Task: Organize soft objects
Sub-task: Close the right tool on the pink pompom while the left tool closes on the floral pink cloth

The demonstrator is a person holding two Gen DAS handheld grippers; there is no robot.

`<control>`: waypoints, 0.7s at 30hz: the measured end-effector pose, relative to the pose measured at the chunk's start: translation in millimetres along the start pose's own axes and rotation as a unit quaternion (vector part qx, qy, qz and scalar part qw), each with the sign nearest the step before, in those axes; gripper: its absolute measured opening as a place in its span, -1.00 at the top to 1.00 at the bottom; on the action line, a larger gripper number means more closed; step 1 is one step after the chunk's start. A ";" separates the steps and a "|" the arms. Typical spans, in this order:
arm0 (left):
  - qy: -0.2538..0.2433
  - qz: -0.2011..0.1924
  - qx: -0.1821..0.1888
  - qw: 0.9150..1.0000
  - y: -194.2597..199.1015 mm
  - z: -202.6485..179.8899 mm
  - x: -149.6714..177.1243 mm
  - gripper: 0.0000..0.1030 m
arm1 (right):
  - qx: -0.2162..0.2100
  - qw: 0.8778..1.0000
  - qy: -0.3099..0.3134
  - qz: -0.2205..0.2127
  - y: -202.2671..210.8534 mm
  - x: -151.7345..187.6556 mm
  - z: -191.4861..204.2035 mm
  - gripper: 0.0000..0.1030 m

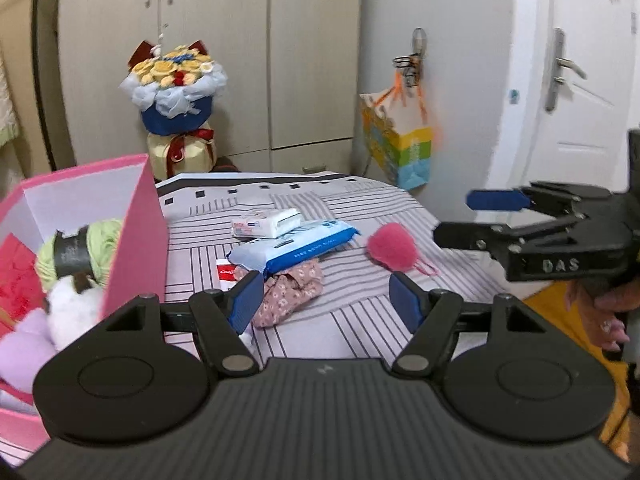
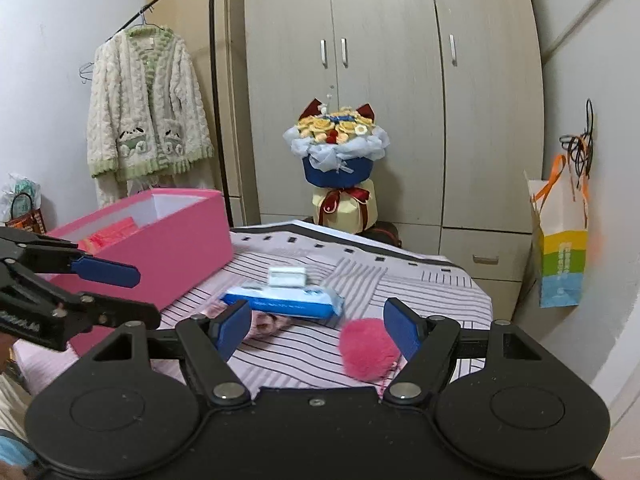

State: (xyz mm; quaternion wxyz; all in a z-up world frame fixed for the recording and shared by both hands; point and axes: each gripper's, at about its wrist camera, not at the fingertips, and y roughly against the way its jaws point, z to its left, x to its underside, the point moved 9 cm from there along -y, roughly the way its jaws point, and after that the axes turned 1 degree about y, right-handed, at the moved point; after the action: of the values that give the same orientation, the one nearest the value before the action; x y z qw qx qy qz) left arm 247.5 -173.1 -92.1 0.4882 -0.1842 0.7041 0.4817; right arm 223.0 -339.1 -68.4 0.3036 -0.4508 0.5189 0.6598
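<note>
You held the left gripper [image 1: 326,298] and the right gripper [image 2: 316,326] over the striped bed [image 1: 360,320], both with jaws apart and nothing between them. The pink pom-pom [image 2: 368,350] lay near the blue wipes pack [image 1: 294,248], with the floral cloth [image 1: 290,292] just beside it; the pink box [image 1: 136,240] stood at the left

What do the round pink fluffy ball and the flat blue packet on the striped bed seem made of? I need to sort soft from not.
Round pink fluffy ball: looks like faux fur or plush, with a fuzzy matte outline and a thin cord loop. Flat blue packet: probably thin plastic film, smooth and slightly glossy, with a printed label; it looks like a wipes pack.
</note>
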 end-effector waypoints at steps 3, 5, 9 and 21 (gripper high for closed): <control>0.010 -0.014 -0.027 0.999 -24.2 7.2 2.3 -0.33 | 0.008 1.000 0.022 0.021 -19.6 13.1 -8.4 -0.50; 0.007 -0.016 -0.044 0.999 -39.6 10.0 3.6 -0.33 | 0.019 0.998 0.043 0.034 -32.5 19.7 -12.0 -0.50; -0.003 -0.003 -0.064 0.998 -69.8 9.6 7.7 -0.33 | 0.009 0.998 0.023 0.062 -56.8 26.3 -22.7 -0.50; 0.003 0.041 -0.108 0.993 -109.0 19.3 22.2 -0.42 | 0.018 0.995 -0.016 0.095 -96.1 40.6 -37.0 -0.50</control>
State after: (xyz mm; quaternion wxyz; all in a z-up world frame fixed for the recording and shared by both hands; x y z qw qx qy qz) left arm 326.8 -202.9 -166.7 0.4434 -0.2087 0.6560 0.5740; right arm 300.2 -350.6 -146.9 0.2558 -0.3831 0.5659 0.6838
